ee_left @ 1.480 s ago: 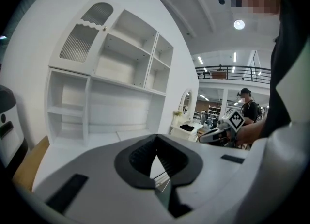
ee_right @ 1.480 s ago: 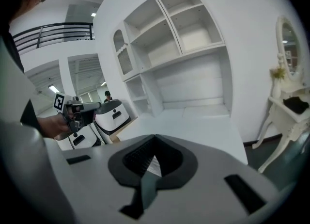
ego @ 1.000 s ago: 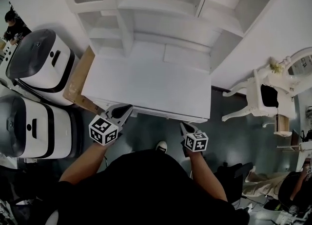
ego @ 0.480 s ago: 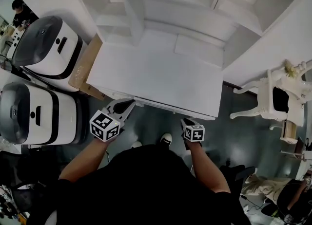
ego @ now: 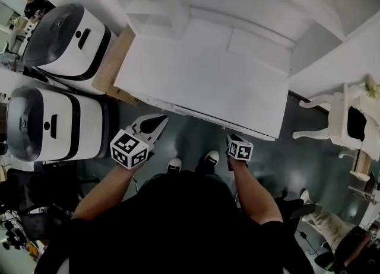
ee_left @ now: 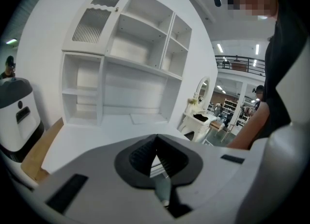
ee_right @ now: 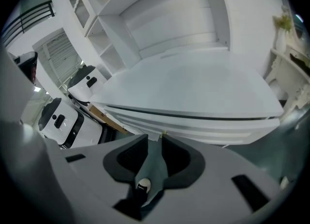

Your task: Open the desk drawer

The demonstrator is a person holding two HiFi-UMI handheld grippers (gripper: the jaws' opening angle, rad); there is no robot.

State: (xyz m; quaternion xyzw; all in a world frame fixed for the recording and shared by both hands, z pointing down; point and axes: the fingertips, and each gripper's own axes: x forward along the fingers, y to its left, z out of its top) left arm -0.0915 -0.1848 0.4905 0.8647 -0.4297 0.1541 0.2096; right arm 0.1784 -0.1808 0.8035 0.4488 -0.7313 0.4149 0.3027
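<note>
White drawer (ee_right: 203, 124) front lies just ahead of the right tongs (ee_right: 155, 139), jaws just opening, nothing between; catch its lower edge squarely, pull straight; left tongs (ee_left: 156, 139) closed, empty.

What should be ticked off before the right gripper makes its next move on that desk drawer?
1. Right gripper jaws apart: ok. They have just been opening, with nothing between them.
2. Drawer ahead of those jaws: ok. It is straight in front, under the desk top.
3. Drawer shut: ok. No gap shows.
4. Handle found: cannot tell.
5. Left gripper idle: ok. Jaws together, empty.
</note>
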